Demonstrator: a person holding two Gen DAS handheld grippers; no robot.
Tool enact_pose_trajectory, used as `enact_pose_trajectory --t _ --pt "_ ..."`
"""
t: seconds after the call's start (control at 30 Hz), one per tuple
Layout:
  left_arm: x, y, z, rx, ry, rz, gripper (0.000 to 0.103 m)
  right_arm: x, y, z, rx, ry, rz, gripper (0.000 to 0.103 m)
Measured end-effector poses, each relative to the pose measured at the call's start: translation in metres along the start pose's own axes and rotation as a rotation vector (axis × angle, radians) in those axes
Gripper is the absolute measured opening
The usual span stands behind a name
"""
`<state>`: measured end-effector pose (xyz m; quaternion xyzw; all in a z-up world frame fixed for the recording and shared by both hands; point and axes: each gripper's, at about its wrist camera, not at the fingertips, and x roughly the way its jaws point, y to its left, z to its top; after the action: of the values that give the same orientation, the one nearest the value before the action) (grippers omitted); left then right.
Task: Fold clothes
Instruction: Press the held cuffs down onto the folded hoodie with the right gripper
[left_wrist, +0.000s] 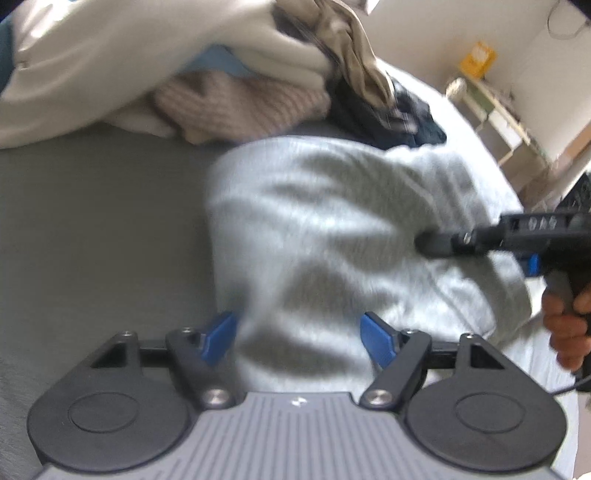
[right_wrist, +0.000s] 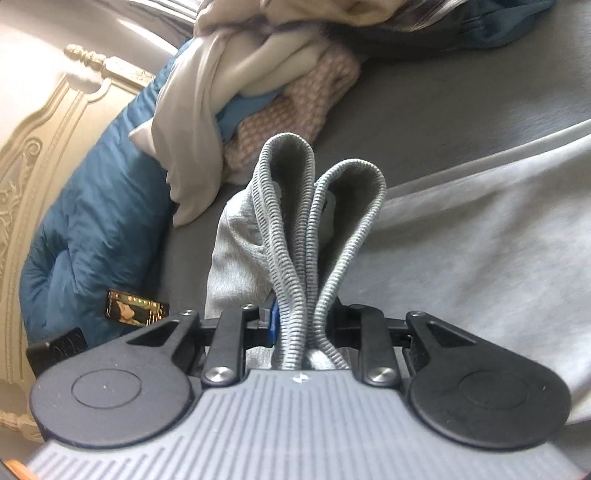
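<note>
Right wrist view: right gripper (right_wrist: 301, 328) clamped narrow on doubled ribbed hem (right_wrist: 295, 221) of grey sweatshirt (right_wrist: 461, 251), lifted off grey bed (right_wrist: 443, 92). Left wrist view, blurred: left gripper (left_wrist: 299, 338) wide, cloth bunched between blue pads (left_wrist: 221, 336), probably not pinched. Unfolded pile (left_wrist: 221, 99) just beyond. Best handled by closing left on matching edge first, raising both level, keeping cloth taut, then laying fold flat, well clear of pile

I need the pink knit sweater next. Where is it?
The pink knit sweater lies on the bed in the unfolded pile, under the cream garment, beyond the grey sweatshirt; upper left in the left wrist view.
</note>
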<state>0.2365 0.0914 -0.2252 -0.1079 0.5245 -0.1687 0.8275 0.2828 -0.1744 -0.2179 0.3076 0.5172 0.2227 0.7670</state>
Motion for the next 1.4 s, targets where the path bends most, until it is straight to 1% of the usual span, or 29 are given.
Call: enact_pose_trajectory --t 0.13,0.27,0.4,0.53,0.67,0.8,0.9,1.0,1.1,1.23,1.3,1.4 --pt "0.021 -0.031 0.01 0.032 0.047 0.005 0.076 -0.023 -0.027 0.011 0.004 -0.021 -0.015 0.021" --pt "0.049 -0.069 0.019 0.103 0.098 0.027 0.076 -0.048 -0.062 0.018 0.017 -0.047 -0.045 0.021" --pt "0.073 -0.107 0.021 0.168 0.137 0.038 0.076 -0.072 -0.097 0.022 0.026 -0.064 -0.073 0.02" --pt "0.088 -0.142 0.025 0.212 0.156 0.035 0.076 -0.093 -0.132 0.025 0.044 -0.072 -0.084 0.02" --pt "0.1 -0.172 0.032 0.253 0.168 0.037 0.076 -0.115 -0.158 0.031 0.054 -0.099 -0.089 0.02" --pt "0.104 -0.195 0.04 0.273 0.156 0.015 0.076 -0.143 -0.182 0.039 0.065 -0.139 -0.113 0.02" --pt "0.102 -0.206 0.043 0.276 0.145 -0.023 0.076 -0.173 -0.204 0.047 0.067 -0.158 -0.154 0.02" --pt "0.101 -0.206 0.048 0.276 0.144 -0.045 0.076 -0.205 -0.226 0.057 0.064 -0.173 -0.217 0.019" --pt "0.101 -0.201 0.053 0.268 0.146 -0.053 0.076 -0.234 -0.245 0.07 0.054 -0.188 -0.296 0.019" --pt "0.112 -0.191 0.058 0.232 0.172 -0.047 0.076 -0.266 -0.269 0.083 0.035 -0.182 -0.384 0.019" --pt "0.123 -0.19 0.062 0.216 0.193 -0.052 0.076 -0.275 -0.279 0.088 0.042 -0.179 -0.405 0.019" --pt "0.134 -0.194 0.062 0.219 0.214 -0.062 0.076 -0.287 -0.294 0.096 0.041 -0.173 -0.422 0.019"
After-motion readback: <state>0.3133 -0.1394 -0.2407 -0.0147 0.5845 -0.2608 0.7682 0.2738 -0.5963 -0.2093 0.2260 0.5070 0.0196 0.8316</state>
